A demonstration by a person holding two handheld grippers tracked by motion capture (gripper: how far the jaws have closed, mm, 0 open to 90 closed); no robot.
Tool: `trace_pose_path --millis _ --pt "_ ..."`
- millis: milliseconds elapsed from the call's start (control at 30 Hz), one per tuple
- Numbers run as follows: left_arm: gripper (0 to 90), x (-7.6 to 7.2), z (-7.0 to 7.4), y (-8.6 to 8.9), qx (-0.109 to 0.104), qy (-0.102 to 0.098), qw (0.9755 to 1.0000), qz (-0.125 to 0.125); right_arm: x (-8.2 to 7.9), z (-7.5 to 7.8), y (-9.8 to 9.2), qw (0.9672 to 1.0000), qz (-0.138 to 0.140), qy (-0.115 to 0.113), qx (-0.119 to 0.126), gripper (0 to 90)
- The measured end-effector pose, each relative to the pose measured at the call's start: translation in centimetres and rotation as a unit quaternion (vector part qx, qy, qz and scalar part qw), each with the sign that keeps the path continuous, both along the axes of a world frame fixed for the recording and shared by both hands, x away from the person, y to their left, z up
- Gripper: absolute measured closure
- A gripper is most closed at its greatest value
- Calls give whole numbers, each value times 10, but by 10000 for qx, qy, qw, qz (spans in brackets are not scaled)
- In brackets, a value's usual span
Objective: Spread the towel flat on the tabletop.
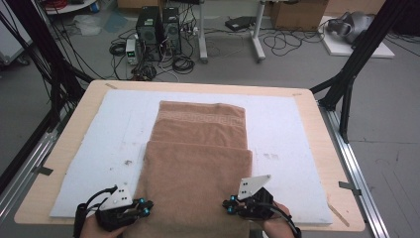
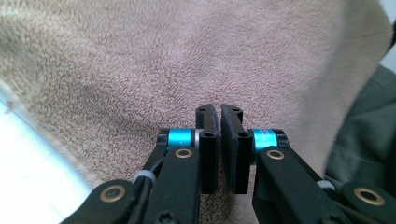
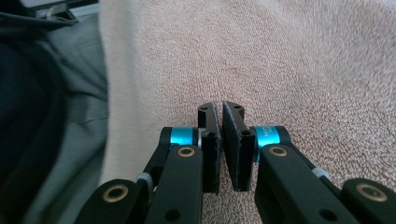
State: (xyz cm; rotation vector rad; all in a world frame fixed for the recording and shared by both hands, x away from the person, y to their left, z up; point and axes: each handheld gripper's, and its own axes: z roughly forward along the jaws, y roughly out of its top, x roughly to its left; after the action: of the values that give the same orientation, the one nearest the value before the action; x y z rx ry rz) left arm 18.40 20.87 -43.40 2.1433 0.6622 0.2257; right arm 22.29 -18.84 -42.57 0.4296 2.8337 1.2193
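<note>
A light brown terry-cloth towel (image 1: 198,158) lies folded on the middle of the table, its long axis running from the near edge toward the far edge. It is layered in steps: the far end shows a woven key-pattern band running left to right, a second fold edge crosses just nearer, and the topmost, widest layer covers the near half and reaches the near edge of the table, where it hangs toward the person. Its sides run roughly square to the table edges.

The left gripper (image 1: 146,208) sits at the towel's near left corner, its jaws pressed together with only a thin slit between the black pads; in the left gripper view I cannot tell whether cloth is caught in that slit. The right gripper (image 1: 229,206) sits at the near right corner, pointing inward, jaws likewise pressed together, and whether it pinches any cloth cannot be told either.

Under the towel is a pale blue-white foam mat (image 1: 287,129) with a few dark smudges, laid on a light wooden tabletop (image 1: 317,124) framed by metal rails. Beyond the table, on a grey floor, stand two black computer towers (image 1: 158,27) amid tangled cables, white desk legs, and cardboard boxes.
</note>
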Motion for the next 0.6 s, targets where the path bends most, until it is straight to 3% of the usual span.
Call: trace_pose_path --millis 100,167,300,400,500,600 --pt "744 2 5 2 -56 -62 10000 40 -4 2 -1 9999 53 59 92 785" --pt "712 8 8 4 -133 -91 9998 93 -1 5 -2 9999 4 -44 120 751" --pt "666 28 12 4 -167 -271 9993 170 18 9 -6 9996 -244 -138 54 713" --pt "627 45 9 0 -160 -261 9993 209 35 5 -9 9989 -451 -113 -13 690" --pt "582 65 1 -5 -19 -231 9993 276 52 0 -12 9980 -617 -73 -82 667" --pt "579 75 -6 -7 135 -132 9994 296 64 -6 -15 9974 -714 35 -71 670"
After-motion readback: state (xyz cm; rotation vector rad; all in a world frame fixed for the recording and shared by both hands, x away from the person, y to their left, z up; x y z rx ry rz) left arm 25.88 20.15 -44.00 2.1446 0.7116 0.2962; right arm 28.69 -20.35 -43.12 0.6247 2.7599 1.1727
